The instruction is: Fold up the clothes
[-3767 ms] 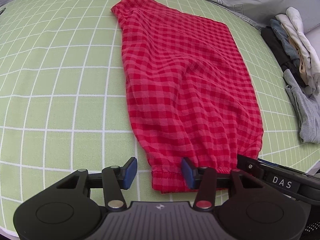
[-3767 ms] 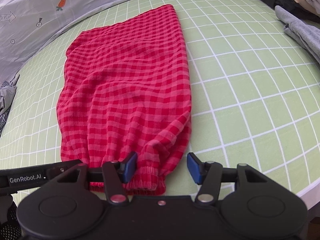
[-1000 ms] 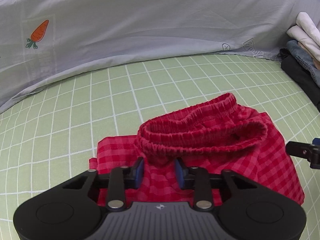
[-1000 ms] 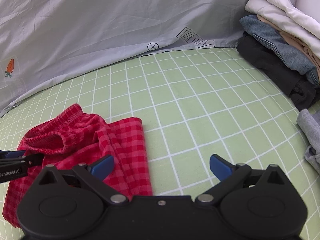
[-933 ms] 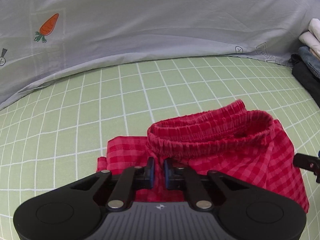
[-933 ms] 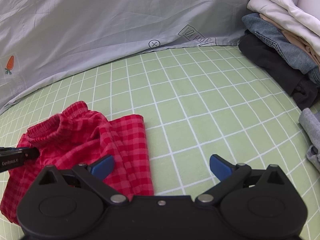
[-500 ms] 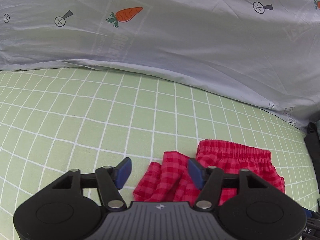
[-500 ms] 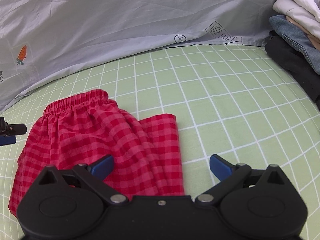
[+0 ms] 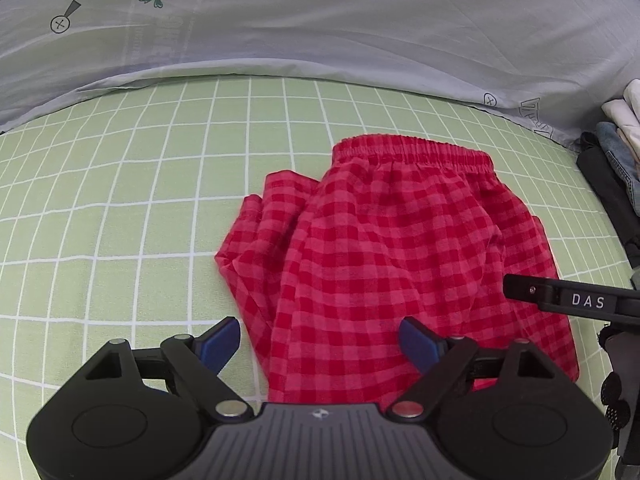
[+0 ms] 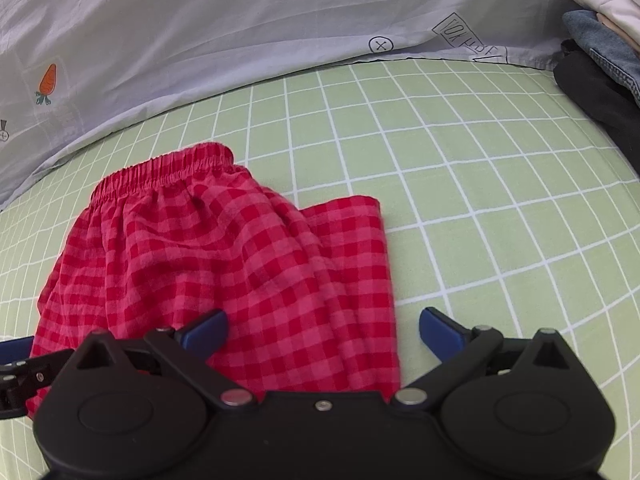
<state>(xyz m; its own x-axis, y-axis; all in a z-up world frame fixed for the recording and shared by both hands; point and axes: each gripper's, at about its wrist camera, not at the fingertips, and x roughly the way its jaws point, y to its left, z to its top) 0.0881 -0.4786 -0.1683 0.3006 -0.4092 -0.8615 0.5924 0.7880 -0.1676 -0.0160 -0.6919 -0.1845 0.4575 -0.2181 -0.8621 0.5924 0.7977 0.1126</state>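
The red checked garment (image 9: 400,248) lies folded over on the green grid sheet (image 9: 120,184), its elastic band at the far edge; it also shows in the right wrist view (image 10: 224,264). My left gripper (image 9: 320,340) is open and empty, just above the garment's near left edge. My right gripper (image 10: 322,330) is open and empty over the garment's near right edge. Part of the right gripper's arm marked DAS (image 9: 576,300) shows at the right of the left wrist view.
A grey sheet with carrot prints (image 9: 320,28) rises behind the green sheet. A stack of folded clothes (image 10: 604,60) stands at the far right, also seen in the left wrist view (image 9: 616,168).
Both grippers carried the garment's band end over to the far edge, folding it in half, and let go. The left gripper has opened wide and drawn back.
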